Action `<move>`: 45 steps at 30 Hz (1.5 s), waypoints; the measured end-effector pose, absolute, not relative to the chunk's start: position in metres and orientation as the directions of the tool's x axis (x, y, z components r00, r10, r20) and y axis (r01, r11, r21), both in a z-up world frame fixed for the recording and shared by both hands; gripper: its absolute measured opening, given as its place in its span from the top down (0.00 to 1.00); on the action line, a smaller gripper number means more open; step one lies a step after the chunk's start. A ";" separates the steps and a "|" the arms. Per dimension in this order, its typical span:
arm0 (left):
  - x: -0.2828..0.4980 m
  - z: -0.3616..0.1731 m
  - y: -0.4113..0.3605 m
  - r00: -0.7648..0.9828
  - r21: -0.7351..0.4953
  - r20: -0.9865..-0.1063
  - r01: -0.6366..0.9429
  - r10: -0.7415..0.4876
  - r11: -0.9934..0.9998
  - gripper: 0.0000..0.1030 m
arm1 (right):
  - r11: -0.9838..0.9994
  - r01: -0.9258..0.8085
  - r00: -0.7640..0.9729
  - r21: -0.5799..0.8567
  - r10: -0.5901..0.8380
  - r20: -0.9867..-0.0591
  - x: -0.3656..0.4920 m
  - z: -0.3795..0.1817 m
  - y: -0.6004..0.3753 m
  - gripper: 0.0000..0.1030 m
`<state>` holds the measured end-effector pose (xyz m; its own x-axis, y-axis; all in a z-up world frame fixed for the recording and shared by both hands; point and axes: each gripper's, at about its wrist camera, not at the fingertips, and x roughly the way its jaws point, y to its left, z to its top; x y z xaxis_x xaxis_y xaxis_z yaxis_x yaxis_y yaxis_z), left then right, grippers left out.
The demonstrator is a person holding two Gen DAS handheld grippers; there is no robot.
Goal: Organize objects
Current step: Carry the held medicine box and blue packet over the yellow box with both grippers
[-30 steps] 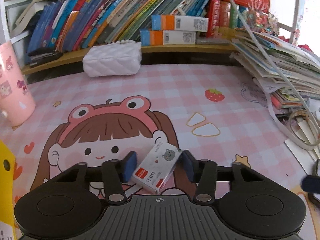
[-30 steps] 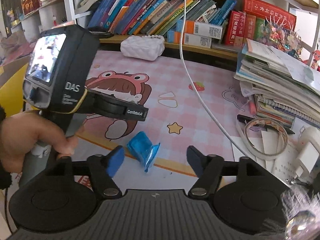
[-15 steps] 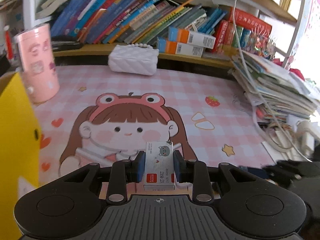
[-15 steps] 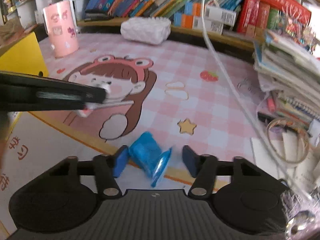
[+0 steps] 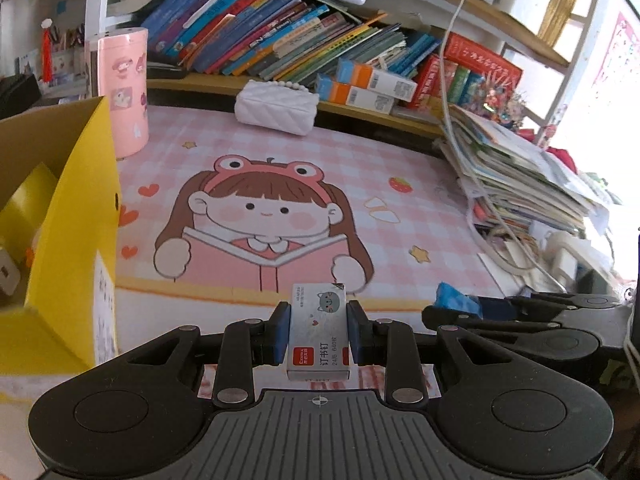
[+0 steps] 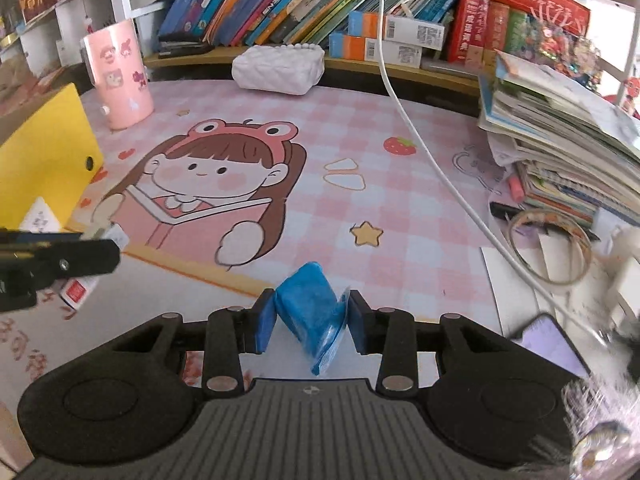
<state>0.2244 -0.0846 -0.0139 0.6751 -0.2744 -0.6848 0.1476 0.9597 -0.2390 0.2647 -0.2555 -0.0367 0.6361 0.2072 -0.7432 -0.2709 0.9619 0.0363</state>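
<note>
My left gripper (image 5: 319, 326) is shut on a small grey staple box (image 5: 319, 334) with a cat picture and a red label, held above the pink cartoon desk mat (image 5: 280, 168). My right gripper (image 6: 312, 318) is shut on a crumpled blue packet (image 6: 310, 304), also lifted off the mat. The right gripper and its blue packet (image 5: 454, 304) show at the right of the left wrist view. The left gripper (image 6: 56, 260) shows at the left edge of the right wrist view, with the staple box (image 6: 76, 292) under it. An open yellow box (image 5: 68, 216) stands at the left.
A pink cup (image 5: 120, 88) stands behind the yellow box (image 6: 44, 152). A white quilted pouch (image 5: 276, 106) lies at the back by the bookshelf. A stack of books and papers (image 6: 560, 136), a white cable (image 6: 420, 136), a ring (image 6: 548, 248) and a phone (image 6: 552, 344) crowd the right side.
Both grippers have shut on their objects and lifted them: the left on the staple box, the right on the blue packet. The left gripper has pulled back towards the yellow box.
</note>
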 end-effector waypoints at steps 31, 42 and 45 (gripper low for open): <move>0.051 0.007 0.063 0.745 -0.274 -0.642 -0.004 -0.180 0.962 0.73 | 0.916 -0.401 0.614 0.015 0.281 -0.738 0.093 0.002 -0.106 0.66; 0.005 0.010 0.106 0.763 -0.259 -0.635 -0.058 -0.125 0.964 0.73 | 0.882 -0.470 0.598 0.018 0.333 -0.729 0.048 0.004 -0.058 0.66; -0.005 0.011 0.114 0.767 -0.256 -0.632 -0.068 -0.113 0.964 0.73 | 0.879 -0.477 0.598 0.022 0.343 -0.724 0.038 0.004 -0.049 0.66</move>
